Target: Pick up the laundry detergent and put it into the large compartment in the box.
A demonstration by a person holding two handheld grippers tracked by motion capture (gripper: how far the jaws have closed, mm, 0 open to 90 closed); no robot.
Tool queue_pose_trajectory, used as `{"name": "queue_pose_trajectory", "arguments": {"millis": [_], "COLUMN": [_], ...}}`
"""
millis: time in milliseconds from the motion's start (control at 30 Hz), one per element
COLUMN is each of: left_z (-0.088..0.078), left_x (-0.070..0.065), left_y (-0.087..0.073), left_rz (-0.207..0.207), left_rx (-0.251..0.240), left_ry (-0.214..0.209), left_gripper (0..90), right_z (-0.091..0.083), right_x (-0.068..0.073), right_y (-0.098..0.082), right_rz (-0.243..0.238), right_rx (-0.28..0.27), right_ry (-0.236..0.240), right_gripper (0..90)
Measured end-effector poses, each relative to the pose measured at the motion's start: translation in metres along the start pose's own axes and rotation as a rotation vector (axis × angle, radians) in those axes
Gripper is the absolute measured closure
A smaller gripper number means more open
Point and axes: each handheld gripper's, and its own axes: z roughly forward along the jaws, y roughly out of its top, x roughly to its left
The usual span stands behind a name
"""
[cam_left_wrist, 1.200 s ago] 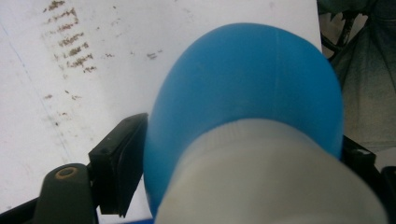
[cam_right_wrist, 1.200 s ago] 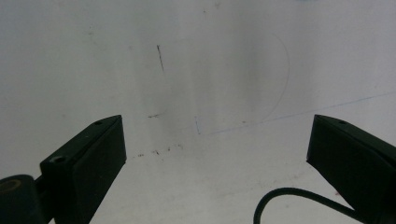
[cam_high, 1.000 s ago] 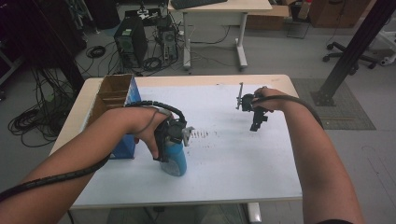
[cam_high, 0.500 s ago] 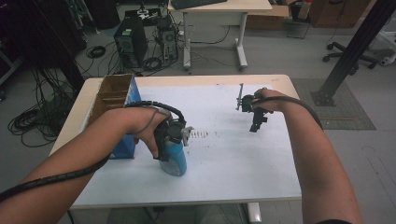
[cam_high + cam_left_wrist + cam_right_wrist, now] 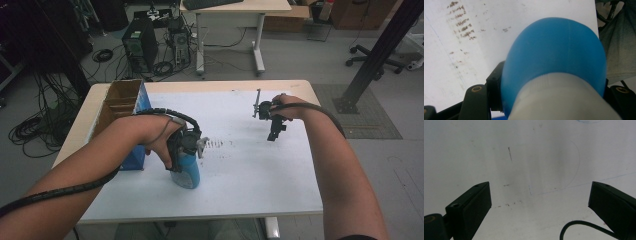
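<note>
Bottle (image 5: 187, 167) blue, smooth plastic, likely light, slippery; stood near counter's (image 5: 280, 190) left edge. Left claw (image 5: 186, 150) just closed, pinching upper body. Right claw (image 5: 274, 131) spread, empty.

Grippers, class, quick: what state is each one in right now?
Left gripper: jaws have just been closing, now clamped on the blue bottle.
Right gripper: open, nothing between its jaws, above the white tabletop.

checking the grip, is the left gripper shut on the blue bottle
Shut on it: the left gripper jaws have just been closing and press the blue bottle on both sides.
</note>
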Motion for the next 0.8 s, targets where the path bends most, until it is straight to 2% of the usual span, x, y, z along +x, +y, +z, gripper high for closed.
{"name": "queue_pose_trajectory", "arguments": {"millis": [800], "left_z": [0.0004], "left_x": [-0.0004], "left_y": [-0.0009], "left_rz": [0.031], "left_rx": [-0.007], "left_ry": [0.003], "left_gripper": [36.4], "right_z": [0.001], "right_x": [0.0013], "right_y": [0.0024], "right_rz": [-0.006], "right_rx": [-0.005], "right_ry": [0.0], "right_gripper": [4.5]}}
